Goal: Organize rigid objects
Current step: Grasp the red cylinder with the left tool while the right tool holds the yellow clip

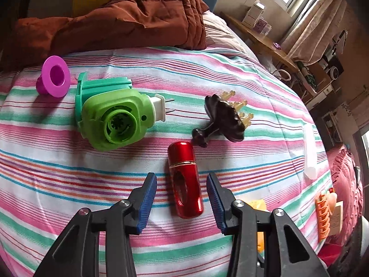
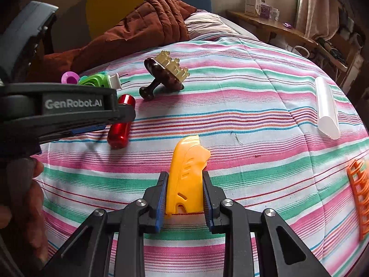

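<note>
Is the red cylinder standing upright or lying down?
Lying down: the red cylinder rests on its side on the striped bedsheet, between the left gripper's open jaws.

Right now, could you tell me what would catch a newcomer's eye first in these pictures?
The right hand-held gripper is clamped on a yellow plastic piece above the striped bedspread. The left hand-held gripper hangs open around a shiny red tube, not touching it. Behind sit a bright green gadget and a dark massage brush.
</note>
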`<action>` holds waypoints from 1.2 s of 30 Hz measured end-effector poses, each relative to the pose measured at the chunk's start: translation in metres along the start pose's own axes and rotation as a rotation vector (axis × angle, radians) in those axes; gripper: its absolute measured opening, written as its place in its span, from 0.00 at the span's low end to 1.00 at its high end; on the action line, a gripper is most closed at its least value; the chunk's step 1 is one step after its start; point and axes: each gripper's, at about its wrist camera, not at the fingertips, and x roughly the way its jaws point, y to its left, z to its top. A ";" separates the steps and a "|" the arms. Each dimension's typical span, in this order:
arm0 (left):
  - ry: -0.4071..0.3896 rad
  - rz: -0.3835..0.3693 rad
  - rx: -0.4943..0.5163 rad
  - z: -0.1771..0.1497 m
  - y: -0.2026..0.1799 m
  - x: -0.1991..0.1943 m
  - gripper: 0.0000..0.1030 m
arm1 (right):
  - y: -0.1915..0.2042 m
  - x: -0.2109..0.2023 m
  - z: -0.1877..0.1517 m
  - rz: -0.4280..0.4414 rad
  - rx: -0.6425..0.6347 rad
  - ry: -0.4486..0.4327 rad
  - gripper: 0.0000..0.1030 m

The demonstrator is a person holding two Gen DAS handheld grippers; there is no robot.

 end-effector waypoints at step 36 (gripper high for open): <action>-0.113 -0.095 -0.030 -0.102 0.090 -0.117 0.25 | 0.009 -0.002 -0.006 -0.043 -0.043 -0.036 0.27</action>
